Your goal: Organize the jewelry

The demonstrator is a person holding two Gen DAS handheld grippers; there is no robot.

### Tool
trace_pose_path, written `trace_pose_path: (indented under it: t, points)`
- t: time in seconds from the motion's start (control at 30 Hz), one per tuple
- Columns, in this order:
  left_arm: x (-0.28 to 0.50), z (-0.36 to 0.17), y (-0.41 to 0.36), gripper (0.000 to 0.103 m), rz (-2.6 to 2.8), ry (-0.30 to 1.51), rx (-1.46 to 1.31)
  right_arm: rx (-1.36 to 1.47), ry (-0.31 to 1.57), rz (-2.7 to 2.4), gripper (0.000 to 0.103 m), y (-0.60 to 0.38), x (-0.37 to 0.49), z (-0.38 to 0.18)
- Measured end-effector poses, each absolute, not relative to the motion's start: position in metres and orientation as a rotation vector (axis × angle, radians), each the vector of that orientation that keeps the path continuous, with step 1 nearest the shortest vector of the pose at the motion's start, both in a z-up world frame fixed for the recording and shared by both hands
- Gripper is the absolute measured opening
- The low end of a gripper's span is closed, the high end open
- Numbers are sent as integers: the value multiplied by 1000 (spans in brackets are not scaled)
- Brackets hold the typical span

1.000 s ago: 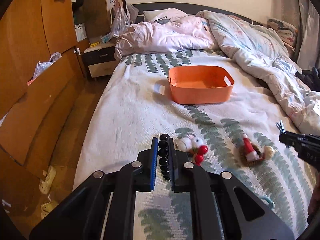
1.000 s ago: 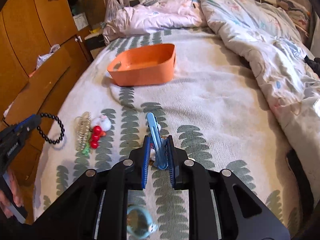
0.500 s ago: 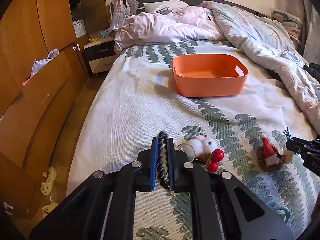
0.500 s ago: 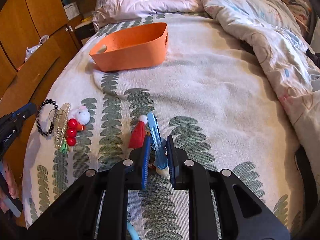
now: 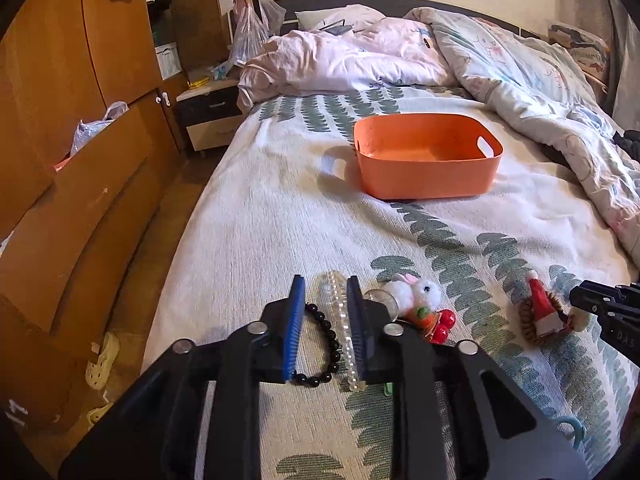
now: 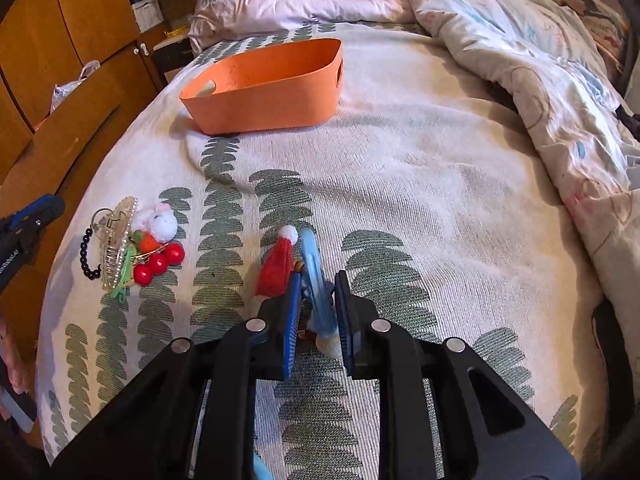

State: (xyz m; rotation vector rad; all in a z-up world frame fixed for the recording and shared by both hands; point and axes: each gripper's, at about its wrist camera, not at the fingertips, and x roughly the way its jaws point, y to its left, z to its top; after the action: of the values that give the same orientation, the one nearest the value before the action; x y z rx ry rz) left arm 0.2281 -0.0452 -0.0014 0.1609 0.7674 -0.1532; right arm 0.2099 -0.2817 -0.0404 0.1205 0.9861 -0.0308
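Note:
My left gripper (image 5: pixel 322 288) is open low over the bedspread. Between its fingers lie a black bead bracelet (image 5: pixel 326 344) and a clear pearl hair claw (image 5: pixel 340 328). A bunny clip with red cherries (image 5: pixel 420 300) lies just right of it, and a red Santa-hat hair tie (image 5: pixel 540 312) lies farther right. My right gripper (image 6: pixel 316 280) is open, with a blue hair clip (image 6: pixel 316 280) lying loose between its fingers beside the Santa hat (image 6: pixel 280 260). The orange basket (image 5: pixel 428 156) stands farther up the bed and looks empty.
A rumpled duvet (image 5: pixel 540 92) covers the right side and head of the bed. The bed's left edge drops to a wooden floor with slippers (image 5: pixel 102 356), beside wooden wardrobes (image 5: pixel 60 100) and a nightstand (image 5: pixel 208 116). A light-blue ring (image 5: pixel 572 428) lies near the foot.
Both grippers came down to the bedspread and opened. The left let go of the black bracelet beside the hair claw. The right let go of the blue clip next to the Santa hat.

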Motion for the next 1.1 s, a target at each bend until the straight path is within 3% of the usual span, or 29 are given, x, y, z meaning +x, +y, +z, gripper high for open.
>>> trace_pose_path:
  t: [0.07, 0.1, 0.2, 0.3, 0.37, 0.4, 0.53, 1.1]
  points:
    - [228, 0, -44, 29, -153, 766, 156, 108, 991, -28, 22, -280, 211, -41]
    - [227, 0, -44, 36, -152, 766, 153, 104, 991, -27, 23, -279, 211, -41]
    - [225, 3, -44, 42, -143, 757, 154, 101, 990, -25, 25, -278, 211, -41]
    - [222, 7, -45, 51, -142, 744, 150, 91, 986, -29, 48, -278, 210, -40]
    - [219, 10, -45, 55, -142, 735, 147, 88, 974, -26, 79, -277, 209, -36]
    - [218, 12, -45, 55, -142, 730, 145, 85, 961, -27, 82, -277, 208, -34]
    - [214, 18, -44, 56, -140, 720, 134, 65, 927, -35, 87, -275, 204, -24]
    - [165, 57, -30, 67, -145, 656, 73, 104, 746, 5, 87, -271, 142, 47]
